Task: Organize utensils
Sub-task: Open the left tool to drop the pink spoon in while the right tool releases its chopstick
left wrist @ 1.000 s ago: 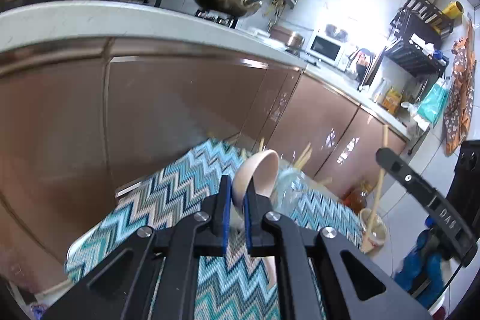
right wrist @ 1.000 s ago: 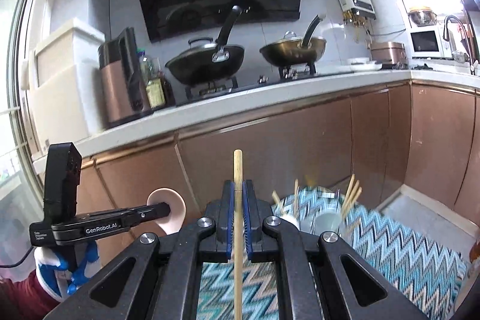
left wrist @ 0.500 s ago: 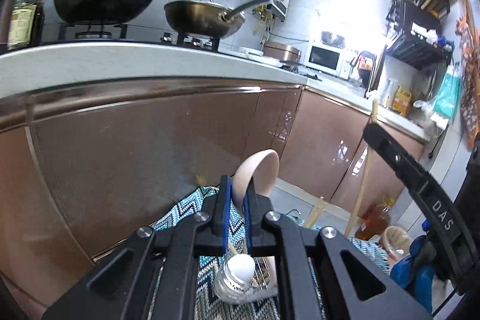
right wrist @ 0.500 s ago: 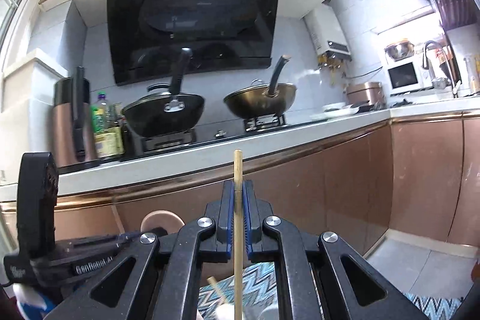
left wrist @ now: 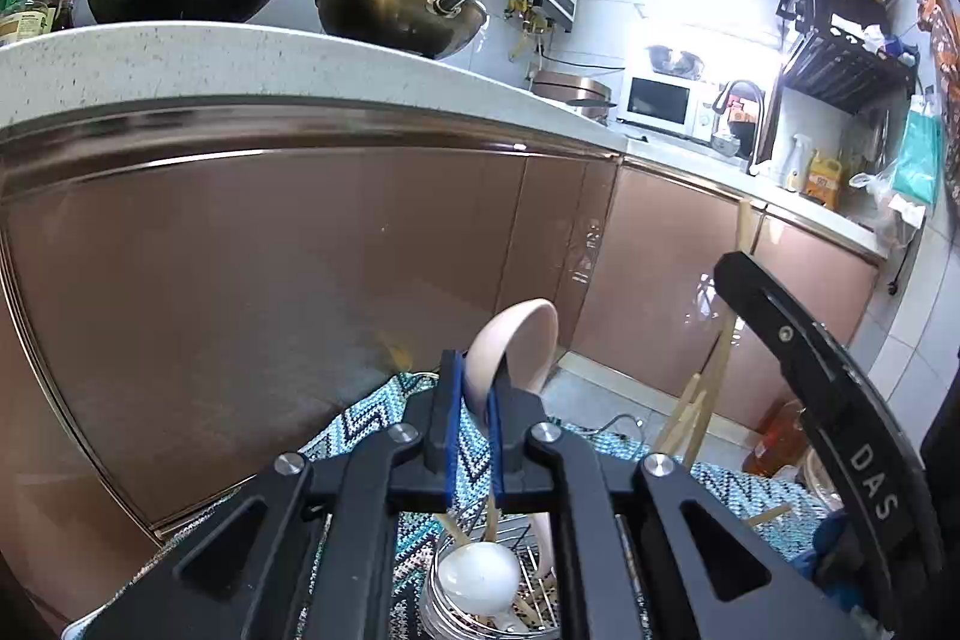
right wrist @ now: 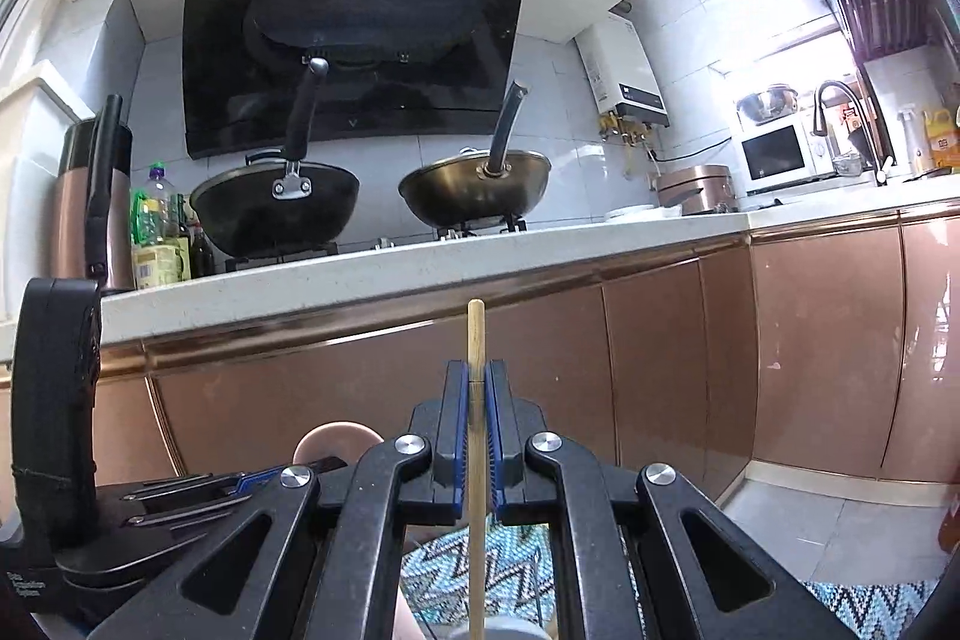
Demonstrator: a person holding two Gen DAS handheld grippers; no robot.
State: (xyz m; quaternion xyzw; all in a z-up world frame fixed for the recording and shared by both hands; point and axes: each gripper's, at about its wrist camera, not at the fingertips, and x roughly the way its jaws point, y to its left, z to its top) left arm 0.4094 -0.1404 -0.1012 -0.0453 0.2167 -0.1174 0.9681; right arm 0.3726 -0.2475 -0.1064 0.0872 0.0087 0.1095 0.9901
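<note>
My left gripper (left wrist: 474, 400) is shut on a pink ceramic spoon (left wrist: 516, 346), whose bowl sticks up past the fingertips. Below it stands a metal utensil holder (left wrist: 480, 586) with a white spoon (left wrist: 478, 574) and several wooden chopsticks (left wrist: 696, 418) in it, on a zigzag-patterned cloth (left wrist: 384, 412). My right gripper (right wrist: 474, 406) is shut on a single wooden chopstick (right wrist: 476, 340), held upright. The left gripper (right wrist: 180, 496) and the pink spoon's bowl (right wrist: 336, 439) show at lower left in the right wrist view. The right gripper's body (left wrist: 828, 400) shows at the right in the left wrist view.
Brown cabinet fronts (right wrist: 660, 352) and a white counter (right wrist: 420, 262) rise close ahead. Two woks (right wrist: 276, 202) sit on the stove under a black hood (right wrist: 360, 28). A microwave (right wrist: 780, 154), rice cooker (right wrist: 696, 187) and wall rack (left wrist: 840, 16) are at the right.
Both grippers have tilted up and risen; the cloth and holder have slid low in both views. The holder now sits right under the left gripper. Both grips are unchanged.
</note>
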